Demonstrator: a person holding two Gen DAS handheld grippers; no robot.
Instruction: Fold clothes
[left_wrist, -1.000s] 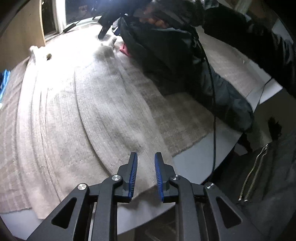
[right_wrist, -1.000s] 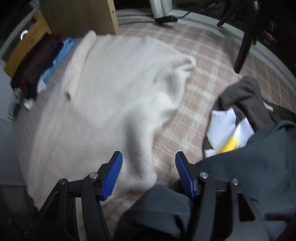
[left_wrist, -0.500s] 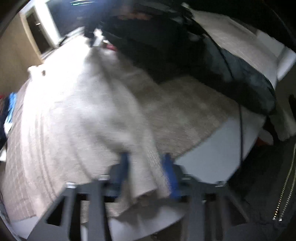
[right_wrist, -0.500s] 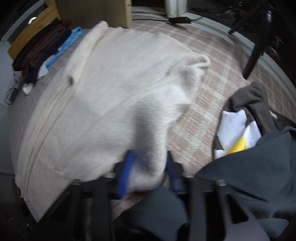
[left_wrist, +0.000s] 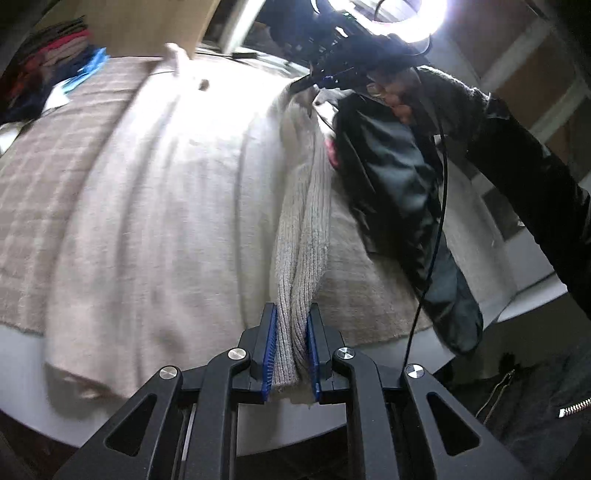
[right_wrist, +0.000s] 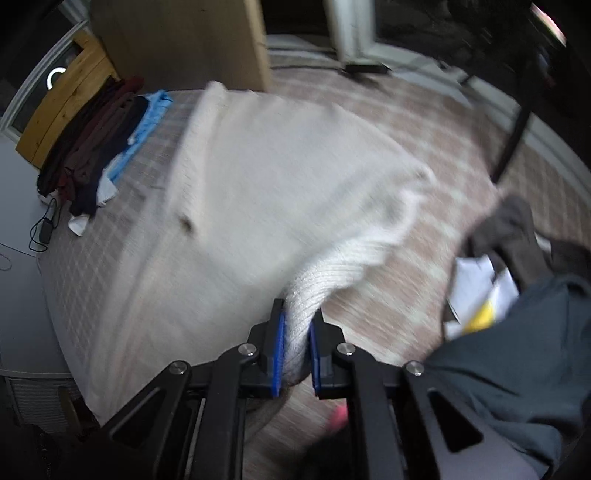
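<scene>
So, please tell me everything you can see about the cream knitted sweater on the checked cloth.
The cream sweater is a ribbed knit, soft-looking, spread mostly flat over the checked cloth. One small dark button or spot shows on it. The left hand-held gripper pinches one bunched, ribbed edge, lifted into a narrow fold. The right hand-held gripper is closing on another ribbed part, which is between its pads and raised off the cloth. A dark jacket lies against one side.

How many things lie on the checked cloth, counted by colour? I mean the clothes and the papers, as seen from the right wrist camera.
Cream: 1, the knitted sweater, pinched by the right gripper
Dark red and black: 1 stack of clothes
Light blue: 1 garment
Dark grey-green: 1 garment
Brown-grey: 1 garment
White and yellow: 1 bundle of papers
Total: 6
</scene>
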